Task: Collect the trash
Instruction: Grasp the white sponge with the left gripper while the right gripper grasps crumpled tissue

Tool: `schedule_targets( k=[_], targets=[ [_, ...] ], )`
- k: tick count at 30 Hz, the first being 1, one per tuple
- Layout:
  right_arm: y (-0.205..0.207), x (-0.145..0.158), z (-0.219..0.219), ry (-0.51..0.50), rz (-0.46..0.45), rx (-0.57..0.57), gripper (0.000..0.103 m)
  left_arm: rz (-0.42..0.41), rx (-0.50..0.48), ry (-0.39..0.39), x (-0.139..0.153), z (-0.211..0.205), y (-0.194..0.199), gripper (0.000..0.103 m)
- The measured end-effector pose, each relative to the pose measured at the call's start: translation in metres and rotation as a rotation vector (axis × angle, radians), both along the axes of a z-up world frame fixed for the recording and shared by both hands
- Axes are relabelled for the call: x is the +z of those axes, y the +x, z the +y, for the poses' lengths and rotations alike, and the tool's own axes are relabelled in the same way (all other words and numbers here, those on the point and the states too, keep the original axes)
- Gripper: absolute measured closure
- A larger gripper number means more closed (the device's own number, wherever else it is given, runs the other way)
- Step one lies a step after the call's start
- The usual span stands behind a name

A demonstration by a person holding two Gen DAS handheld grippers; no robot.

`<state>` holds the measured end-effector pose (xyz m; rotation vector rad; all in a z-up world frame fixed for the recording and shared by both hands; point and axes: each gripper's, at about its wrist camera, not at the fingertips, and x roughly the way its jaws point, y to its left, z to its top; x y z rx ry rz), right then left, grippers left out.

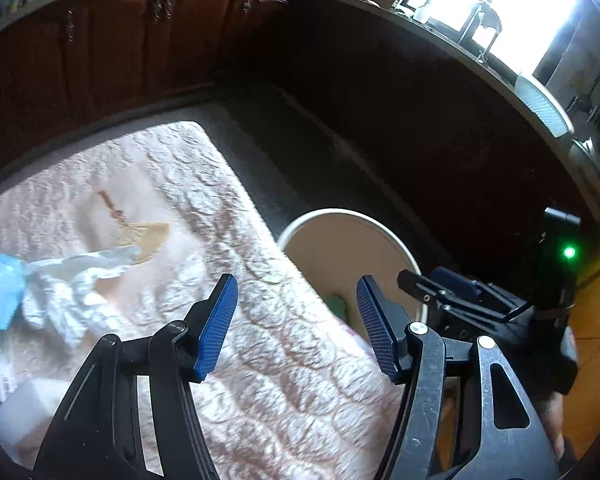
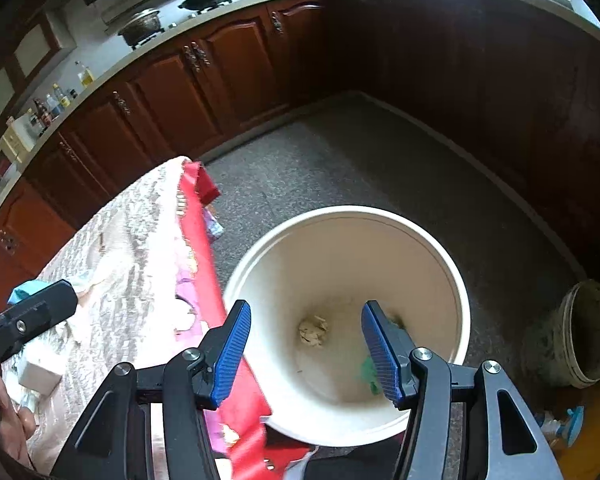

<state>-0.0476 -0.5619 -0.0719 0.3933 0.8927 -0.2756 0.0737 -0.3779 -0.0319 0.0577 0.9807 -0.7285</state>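
Both cameras look steeply down along their own gripper fingers toward the far kitchen cabinets point(image 2: 204, 92). The left wrist view sits close above the quilted desk point(image 1: 260, 360), the white bucket point(image 1: 380, 224) at its right edge. The right wrist view hangs directly over that bucket point(image 2: 340, 216). Both share bucket, desk edge and floor point(image 2: 340, 152).

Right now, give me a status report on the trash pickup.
Both grippers, left and right, open, empty. Bucket holds crumpled paper. Tissue remains on table. Nothing blocking.
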Motion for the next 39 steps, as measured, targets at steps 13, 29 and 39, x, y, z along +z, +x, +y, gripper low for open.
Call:
schedule_targets(
  k=[13, 29, 39],
  targets=[
    [0.023, 0.047, 0.089, 0.002, -0.092, 0.223, 0.034, -0.072, 0.160, 0.030, 0.019, 0.132, -0.023, 0.042],
    [0.078, 0.041, 0.218, -0.027, -0.050, 0.503, 0.025, -0.077, 0.533, 0.182, 0.000, 0.350, -0.038, 0.042],
    [0.147, 0.003, 0.257, -0.035, 0.065, 0.593, 0.021, 0.014, 0.696, 0.237, -0.042, 0.426, -0.028, 0.042]
  ],
)
